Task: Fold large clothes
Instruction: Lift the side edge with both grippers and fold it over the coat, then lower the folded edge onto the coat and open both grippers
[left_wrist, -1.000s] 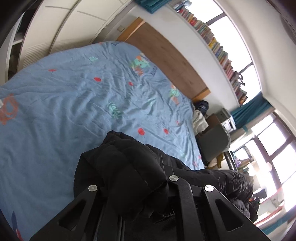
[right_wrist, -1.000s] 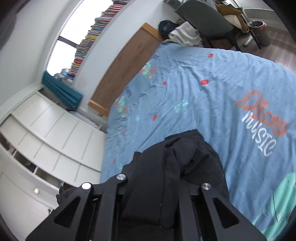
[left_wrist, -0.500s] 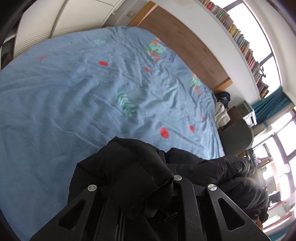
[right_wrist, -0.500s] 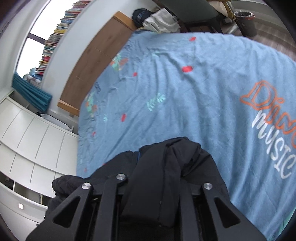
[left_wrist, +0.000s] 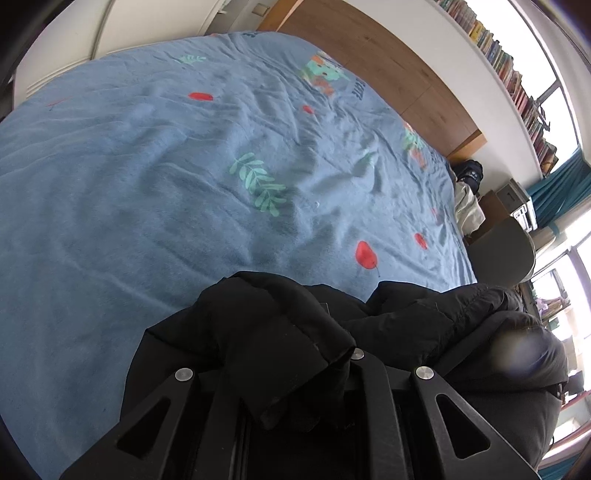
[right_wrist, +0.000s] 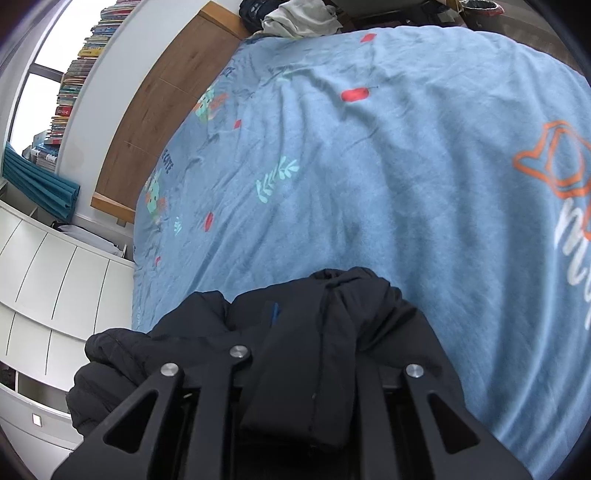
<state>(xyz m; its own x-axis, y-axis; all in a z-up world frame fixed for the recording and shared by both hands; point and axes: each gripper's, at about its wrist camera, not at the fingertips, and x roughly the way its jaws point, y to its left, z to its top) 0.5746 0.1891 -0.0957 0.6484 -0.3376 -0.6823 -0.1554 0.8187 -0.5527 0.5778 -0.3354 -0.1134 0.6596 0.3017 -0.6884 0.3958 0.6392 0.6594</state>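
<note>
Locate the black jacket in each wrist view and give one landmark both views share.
Left wrist: black jacket fills the lower centre, bunched in the left gripper and trailing off right.
Right wrist: the jacket sits lower centre, bunched in the right gripper and trailing off left.
Shared landmark: the wooden headboard beyond the blue bedspread.

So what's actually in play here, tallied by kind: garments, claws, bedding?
Black puffer jacket: 1, bunched in both claws
Claws: 2, left claw and right claw
Blue printed bedspread: 1
Total: 4
</note>
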